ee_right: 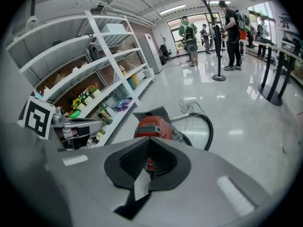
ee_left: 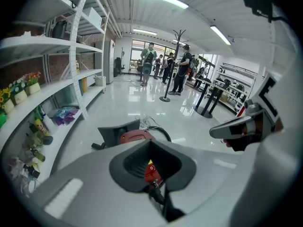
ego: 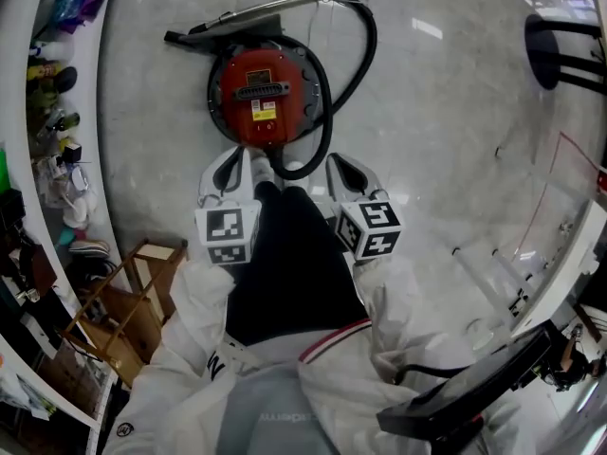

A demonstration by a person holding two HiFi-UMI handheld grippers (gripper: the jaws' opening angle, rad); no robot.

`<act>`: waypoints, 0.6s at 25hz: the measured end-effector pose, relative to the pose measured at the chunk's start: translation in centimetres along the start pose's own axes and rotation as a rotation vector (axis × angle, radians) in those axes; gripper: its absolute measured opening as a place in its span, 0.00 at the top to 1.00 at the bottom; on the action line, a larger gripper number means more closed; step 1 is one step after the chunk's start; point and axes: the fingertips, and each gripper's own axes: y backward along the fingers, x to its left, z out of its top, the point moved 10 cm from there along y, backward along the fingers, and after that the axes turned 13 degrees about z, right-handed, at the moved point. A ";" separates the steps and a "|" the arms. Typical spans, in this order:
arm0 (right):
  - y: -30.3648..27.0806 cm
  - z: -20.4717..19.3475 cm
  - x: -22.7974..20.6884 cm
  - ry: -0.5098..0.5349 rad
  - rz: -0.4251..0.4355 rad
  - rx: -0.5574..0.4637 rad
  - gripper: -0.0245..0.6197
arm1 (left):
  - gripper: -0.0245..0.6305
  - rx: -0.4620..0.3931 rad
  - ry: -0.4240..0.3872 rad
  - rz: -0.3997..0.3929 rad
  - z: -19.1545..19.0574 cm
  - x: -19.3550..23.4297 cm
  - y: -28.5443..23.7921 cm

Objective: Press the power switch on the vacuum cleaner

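In the left gripper view the left gripper [ee_left: 151, 143], jaws pressed together, hides most of the vacuum cleaner [ee_left: 136, 135], leaving only a strip of red top, and in the right gripper view the right gripper [ee_right: 148, 142], jaws likewise together, covers its lower half. From the head view its power switch cannot be picked out and the print on its yellow label [ego: 264, 112] is too small to read, while the shelves [ego: 47, 159] and the black stand [ego: 561, 50] are cut off by the picture's edges
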 end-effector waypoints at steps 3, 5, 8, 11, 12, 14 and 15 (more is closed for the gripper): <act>-0.2 -1.3 -0.4 -0.014 -0.008 0.034 0.96 | 0.96 0.021 0.009 -0.005 -1.0 -0.1 -0.5; -0.5 -1.5 -0.6 -0.014 -0.011 0.038 0.96 | 0.96 0.032 0.015 -0.006 -1.6 -0.1 -1.0; -0.9 -1.3 -1.1 -0.010 -0.017 0.038 0.96 | 0.96 0.036 0.021 -0.008 -1.9 -0.1 -1.5; -1.3 -1.2 -1.6 -0.007 -0.021 0.043 0.96 | 0.96 0.041 0.014 -0.017 -2.4 -0.5 -2.2; -1.5 -1.2 -1.8 -0.007 -0.021 0.044 0.96 | 0.96 0.045 0.013 -0.020 -2.6 -0.6 -2.6; -2.0 -1.2 -2.0 -0.006 -0.020 0.046 0.96 | 0.96 0.052 0.014 -0.023 -3.0 -0.6 -3.4; -2.3 -1.3 -2.0 -0.007 -0.020 0.048 0.96 | 0.96 0.054 0.011 -0.025 -3.2 -0.7 -3.8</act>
